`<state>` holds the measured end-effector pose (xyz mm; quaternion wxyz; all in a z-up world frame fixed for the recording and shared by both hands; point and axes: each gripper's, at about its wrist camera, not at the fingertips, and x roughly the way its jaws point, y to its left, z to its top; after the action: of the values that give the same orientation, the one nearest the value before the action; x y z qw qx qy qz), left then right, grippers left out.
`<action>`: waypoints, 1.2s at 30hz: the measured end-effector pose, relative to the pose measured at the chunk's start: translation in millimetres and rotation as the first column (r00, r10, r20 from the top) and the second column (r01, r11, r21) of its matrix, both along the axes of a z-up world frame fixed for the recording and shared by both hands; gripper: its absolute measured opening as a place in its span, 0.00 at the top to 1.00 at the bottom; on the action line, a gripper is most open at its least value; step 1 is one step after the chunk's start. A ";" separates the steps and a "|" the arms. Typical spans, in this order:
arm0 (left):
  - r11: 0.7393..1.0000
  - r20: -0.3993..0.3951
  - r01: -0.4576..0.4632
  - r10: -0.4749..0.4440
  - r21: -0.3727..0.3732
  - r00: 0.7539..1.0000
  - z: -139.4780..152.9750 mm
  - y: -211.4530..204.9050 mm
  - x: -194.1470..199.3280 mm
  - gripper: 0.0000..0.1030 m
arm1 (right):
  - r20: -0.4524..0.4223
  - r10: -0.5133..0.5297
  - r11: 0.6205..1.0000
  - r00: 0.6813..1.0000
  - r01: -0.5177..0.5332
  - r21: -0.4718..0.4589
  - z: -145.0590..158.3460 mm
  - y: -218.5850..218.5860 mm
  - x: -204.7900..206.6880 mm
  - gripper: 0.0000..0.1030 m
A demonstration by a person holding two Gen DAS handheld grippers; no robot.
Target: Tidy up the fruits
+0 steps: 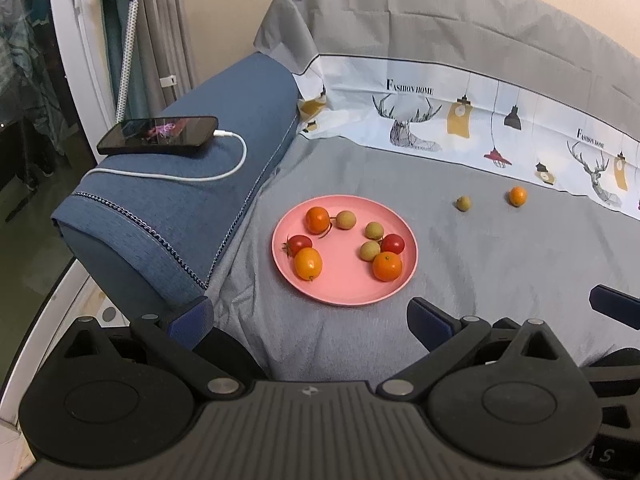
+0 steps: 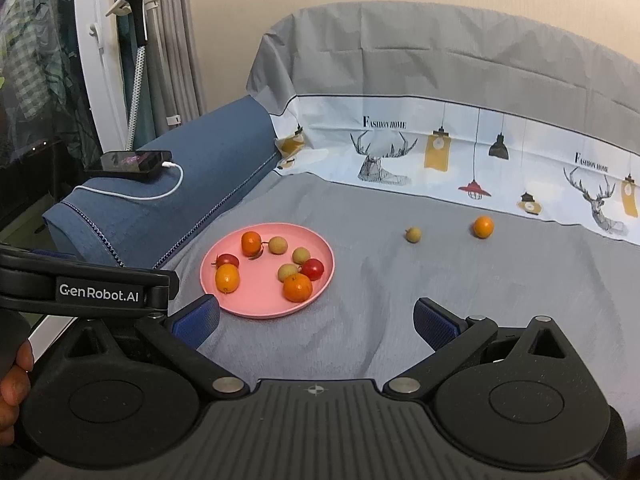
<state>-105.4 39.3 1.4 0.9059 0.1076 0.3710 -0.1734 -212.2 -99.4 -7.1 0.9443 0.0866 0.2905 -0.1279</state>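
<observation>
A pink plate (image 1: 344, 288) (image 2: 256, 304) lies on the grey sofa cover, holding several oranges, cherry tomatoes and tan longans. Two fruits rest loose on the cover farther right: a longan (image 1: 463, 203) (image 2: 413, 235) and a small orange (image 1: 518, 196) (image 2: 483, 227). My left gripper (image 1: 310, 316) hovers open just in front of the plate, nothing between its blue pads. My right gripper (image 2: 316, 320) is open too, held near the plate's front right edge, with nothing in it. In the left wrist view, a blue tip of the right gripper (image 1: 616, 304) shows at the right edge.
A blue sofa armrest (image 1: 192, 208) (image 2: 160, 208) rises left of the plate, with a phone (image 1: 160, 134) (image 2: 132, 164) and white charging cable on top. The sofa back with a deer-print cloth (image 1: 440, 120) stands behind. A hand (image 2: 12, 392) holds the left gripper's handle.
</observation>
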 end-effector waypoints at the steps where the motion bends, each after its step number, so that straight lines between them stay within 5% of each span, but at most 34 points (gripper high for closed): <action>1: 1.000 -0.003 0.000 0.000 0.003 1.000 -0.7 -1.2 1.5 0.00 | -0.002 0.000 1.000 1.000 0.000 0.002 -1.3 -1.1 0.5 0.01; 26: 0.990 -0.057 0.088 -0.082 0.106 0.995 -19.8 -71.0 37.3 0.00 | -0.043 -0.074 0.993 0.996 0.078 0.092 -34.9 -55.8 19.6 0.01; 36: 0.988 -0.147 0.127 -0.113 0.093 0.983 -38.5 -138.3 80.5 0.00 | -0.082 -0.244 0.964 0.966 0.251 0.086 -69.5 -128.9 36.4 0.01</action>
<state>-24.9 -99.0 -37.1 0.8586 0.1631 0.4355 -0.2158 -175.8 -228.3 -76.6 0.9048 0.1630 0.3164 -0.2338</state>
